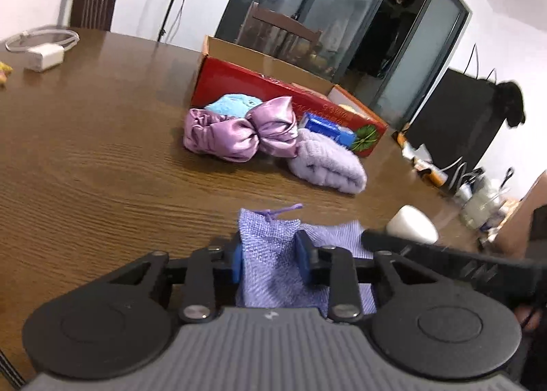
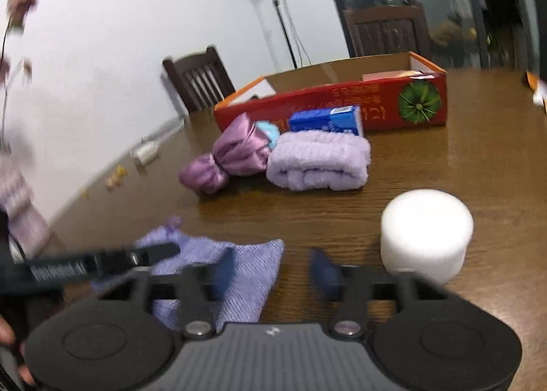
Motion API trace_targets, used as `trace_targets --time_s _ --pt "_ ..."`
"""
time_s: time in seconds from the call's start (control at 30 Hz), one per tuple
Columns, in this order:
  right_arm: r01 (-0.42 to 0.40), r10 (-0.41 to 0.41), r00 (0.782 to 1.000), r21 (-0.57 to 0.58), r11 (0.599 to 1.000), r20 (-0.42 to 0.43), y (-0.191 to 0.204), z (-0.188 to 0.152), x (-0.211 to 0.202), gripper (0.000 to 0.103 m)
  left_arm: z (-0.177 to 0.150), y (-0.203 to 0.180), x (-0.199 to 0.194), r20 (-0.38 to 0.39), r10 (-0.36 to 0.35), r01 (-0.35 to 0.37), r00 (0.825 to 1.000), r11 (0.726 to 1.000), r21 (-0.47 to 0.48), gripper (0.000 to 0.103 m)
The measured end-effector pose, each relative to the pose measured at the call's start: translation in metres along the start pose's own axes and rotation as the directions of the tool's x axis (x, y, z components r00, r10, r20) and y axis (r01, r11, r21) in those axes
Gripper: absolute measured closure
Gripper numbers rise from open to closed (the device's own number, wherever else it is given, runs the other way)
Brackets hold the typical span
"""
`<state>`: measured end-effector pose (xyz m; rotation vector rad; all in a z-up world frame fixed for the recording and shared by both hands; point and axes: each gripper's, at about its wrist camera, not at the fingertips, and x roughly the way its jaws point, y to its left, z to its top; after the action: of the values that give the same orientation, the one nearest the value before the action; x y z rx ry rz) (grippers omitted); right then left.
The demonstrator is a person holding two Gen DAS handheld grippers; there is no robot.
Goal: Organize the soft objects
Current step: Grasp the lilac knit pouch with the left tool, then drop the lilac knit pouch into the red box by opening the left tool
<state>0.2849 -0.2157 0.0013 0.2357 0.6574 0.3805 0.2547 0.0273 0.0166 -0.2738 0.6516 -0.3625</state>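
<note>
Here the left gripper has its blue pads pinched on the lilac mesh drawstring pouch, which lies flat on the wooden table just ahead of both tools; the bunched weave between the pads suggests a firm hold, probably so the flimsy bag can be lifted without slipping. Beyond it, mid-table, the other soft things cluster against the front wall of the open red cardboard box: a pale blue fluffy item tucked behind a pink satin bow scrunchie, then a folded lavender towel with a blue tissue packet between it and the box. Their closeness to the box reads as staging for dropping them in; the box interior looks mostly bare, so sorting seems barely begun. Further right, the right gripper stands with jaws apart and nothing between them, one pad over the pouch's corner, likely freed so the left alone carries it. Just right of it sits a white foam cylinder, upright and untouched.
</note>
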Motion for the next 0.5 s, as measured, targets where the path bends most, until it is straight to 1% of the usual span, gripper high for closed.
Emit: trace_targets --time_s 0.03,0.1,0.17,0.23,0.3,0.33,0.37,0.4,0.43,0.47,0.5 --pt "-0.02 0.02 1.0 0.014 1.0 0.016 -0.001 0.001 -0.004 0.043 -0.002 -0.002 -0.001 0.003 0.022 -0.022 1.0 1.0 0.015 0.077" --pt "-0.045 0.045 0.999 -0.001 0.999 0.021 0.003 0.002 -0.007 0.042 -0.004 -0.008 -0.002 0.013 0.062 -0.062 0.998 0.996 0.057 0.08" --pt "-0.052 0.052 0.999 -0.03 0.998 0.011 0.011 0.0 -0.004 0.041 -0.006 -0.013 -0.002 0.019 0.074 -0.075 0.997 0.993 0.093 0.082" --pt "-0.051 0.051 0.999 -0.035 0.998 -0.001 0.016 -0.001 0.003 0.041 -0.006 -0.014 -0.001 0.017 0.083 -0.084 0.996 0.991 0.101 0.083" --pt "-0.067 0.067 0.998 -0.023 0.997 -0.009 0.017 0.001 0.007 0.052 -0.006 -0.013 -0.003 0.017 0.077 -0.078 0.997 0.992 0.097 0.084" --pt "-0.091 0.09 0.996 -0.018 0.996 -0.018 0.017 0.002 0.008 0.065 -0.007 -0.013 -0.003 0.018 0.074 -0.076 0.997 0.992 0.097 0.084" --pt "-0.119 0.119 0.992 0.002 0.993 -0.031 0.016 0.003 0.009 0.07 -0.007 -0.013 -0.003 0.018 0.075 -0.076 0.997 0.992 0.099 0.084" --pt "-0.135 0.136 0.99 0.028 0.99 -0.039 0.014 0.004 0.01 0.071 -0.006 -0.013 -0.002 0.019 0.074 -0.076 0.997 0.992 0.101 0.085" --pt "-0.142 0.144 0.989 0.039 0.989 -0.042 0.012 0.003 0.01 0.075 -0.006 -0.013 -0.002 0.021 0.072 -0.074 0.997 0.992 0.104 0.085" --pt "-0.151 0.153 0.987 0.046 0.987 -0.043 0.011 0.003 0.011 0.081 -0.006 -0.014 -0.002 0.024 0.07 -0.072 0.997 0.992 0.106 0.085" --pt "-0.163 0.166 0.985 0.059 0.985 -0.048 0.01 0.002 0.011 0.085 -0.006 -0.014 -0.002 0.025 0.068 -0.071 0.997 0.992 0.106 0.085"
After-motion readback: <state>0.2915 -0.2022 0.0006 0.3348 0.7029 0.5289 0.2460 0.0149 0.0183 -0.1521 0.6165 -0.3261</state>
